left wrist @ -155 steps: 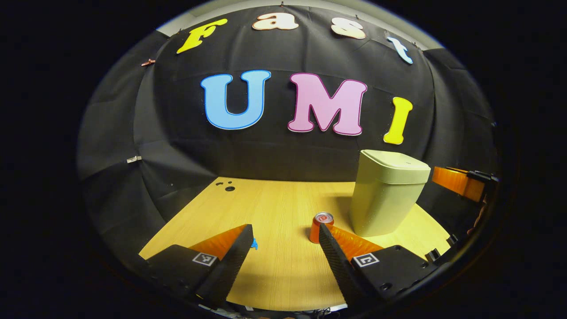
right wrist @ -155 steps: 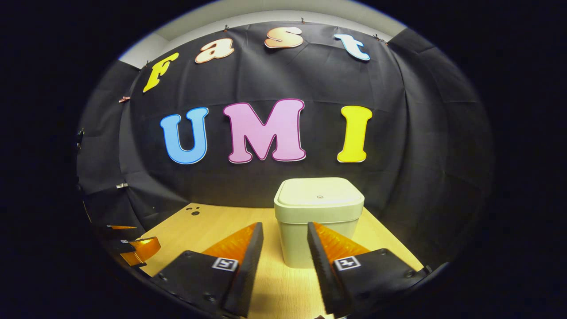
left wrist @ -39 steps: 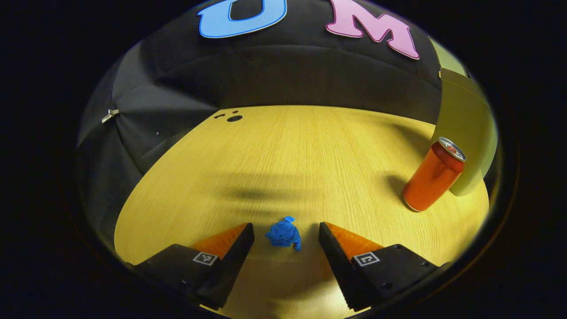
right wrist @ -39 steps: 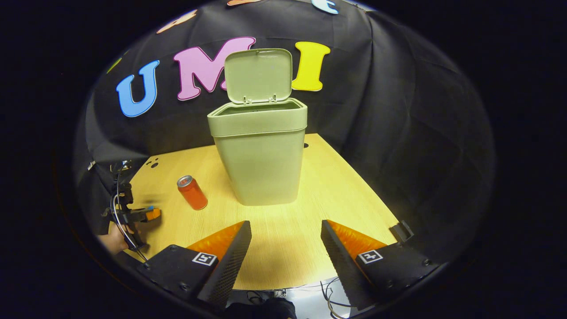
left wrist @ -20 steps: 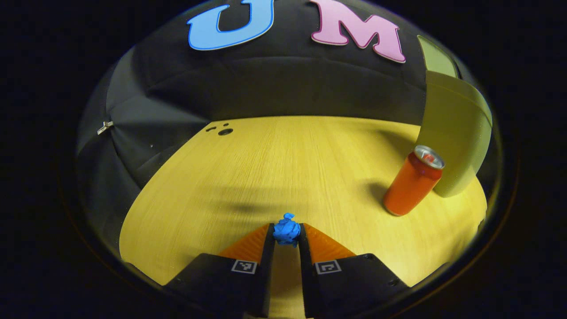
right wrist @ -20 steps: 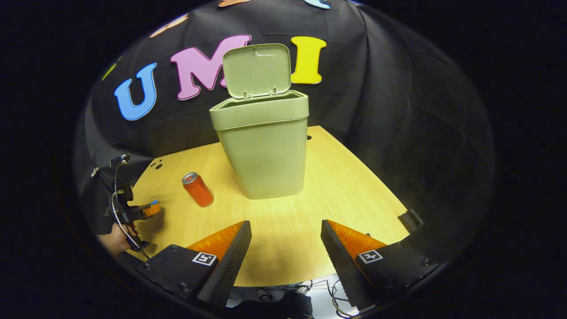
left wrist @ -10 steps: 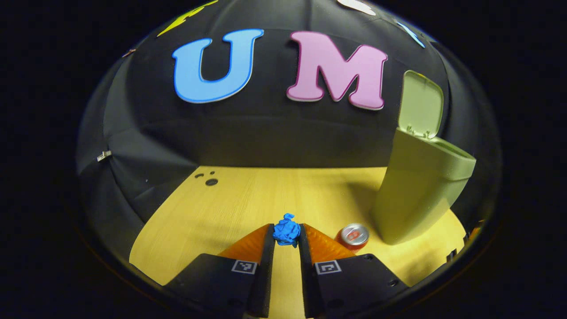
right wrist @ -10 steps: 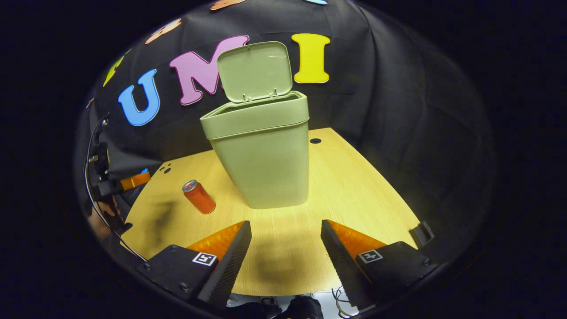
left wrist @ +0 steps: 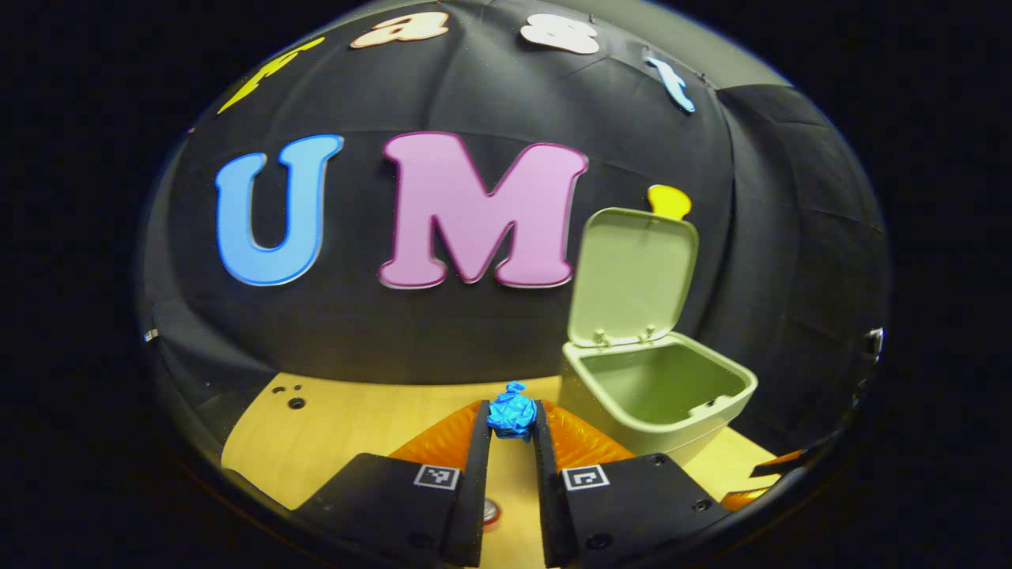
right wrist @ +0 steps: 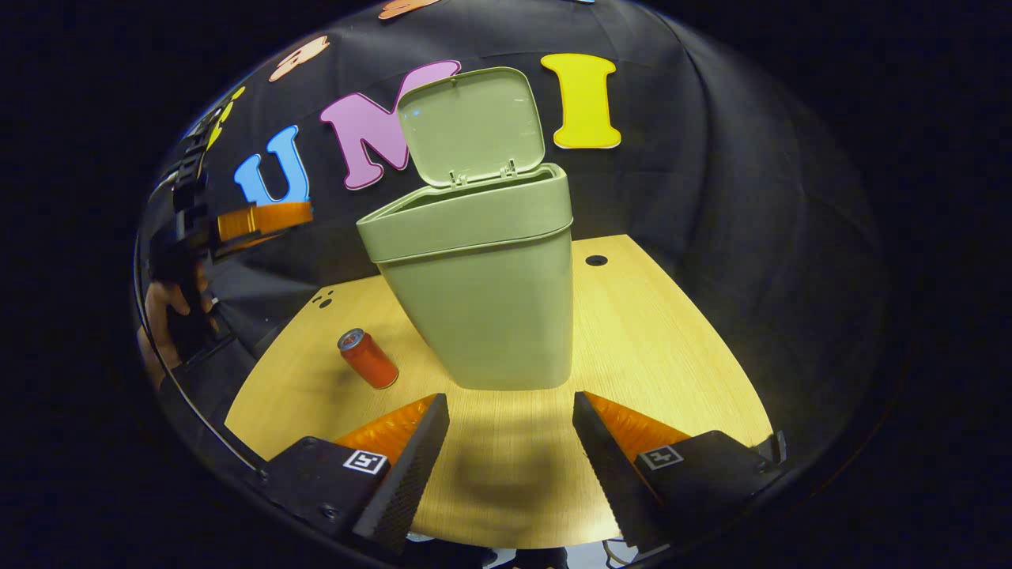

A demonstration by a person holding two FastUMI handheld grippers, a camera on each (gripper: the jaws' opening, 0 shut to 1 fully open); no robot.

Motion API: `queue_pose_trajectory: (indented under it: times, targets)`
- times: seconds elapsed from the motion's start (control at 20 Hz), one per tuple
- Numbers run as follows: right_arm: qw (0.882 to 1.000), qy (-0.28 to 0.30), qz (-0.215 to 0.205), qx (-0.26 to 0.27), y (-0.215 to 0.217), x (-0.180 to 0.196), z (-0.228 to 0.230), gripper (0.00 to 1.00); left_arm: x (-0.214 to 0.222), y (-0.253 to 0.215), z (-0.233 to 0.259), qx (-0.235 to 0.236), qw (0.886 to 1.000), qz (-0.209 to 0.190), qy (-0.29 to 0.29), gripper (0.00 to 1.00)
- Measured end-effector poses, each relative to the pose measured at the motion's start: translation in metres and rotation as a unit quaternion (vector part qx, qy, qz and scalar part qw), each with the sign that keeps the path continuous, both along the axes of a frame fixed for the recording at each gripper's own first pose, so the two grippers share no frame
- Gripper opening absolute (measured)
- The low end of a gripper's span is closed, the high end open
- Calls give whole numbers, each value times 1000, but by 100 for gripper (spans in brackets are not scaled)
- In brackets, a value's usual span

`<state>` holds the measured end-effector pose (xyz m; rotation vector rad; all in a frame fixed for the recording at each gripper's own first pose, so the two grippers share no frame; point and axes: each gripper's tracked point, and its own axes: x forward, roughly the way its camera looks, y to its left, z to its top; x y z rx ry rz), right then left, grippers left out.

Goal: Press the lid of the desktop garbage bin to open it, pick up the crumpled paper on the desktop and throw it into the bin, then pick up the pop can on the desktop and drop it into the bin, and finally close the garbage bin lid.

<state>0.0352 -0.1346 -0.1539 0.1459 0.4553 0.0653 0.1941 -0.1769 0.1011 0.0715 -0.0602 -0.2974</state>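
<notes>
I have the crumpled paper pinched between the fingertips of my left gripper, carried high, short of the bin. The bin's mouth lies ahead and to the right of the paper, lid upright behind it. My right gripper hangs wide and empty before the bin; the pop can stands left of the bin.

Light wood-grain surface with small dark round holes near its far corners, one group also visible at the far left. Black cloth wall hangs in folds directly behind the surface.
</notes>
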Motion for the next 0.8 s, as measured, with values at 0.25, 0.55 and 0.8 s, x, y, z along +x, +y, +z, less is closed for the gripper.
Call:
queue_pose_trajectory:
  times: [0.25, 0.55, 0.8]
  targets:
    - [1000, -1, 12, -2, -15, 12, -1, 99, 10, -81, 15, 19, 998, -62, -8, 33]
    - [1000, 0, 7, 5, -33, 21, -2, 99, 18, -137, 1, 39, 994, -102, 10, 29]
    - [1000, 7, 11, 10, -38, 22, -8, 99, 19, -146, -10, 46, 993, -102, 23, 34]
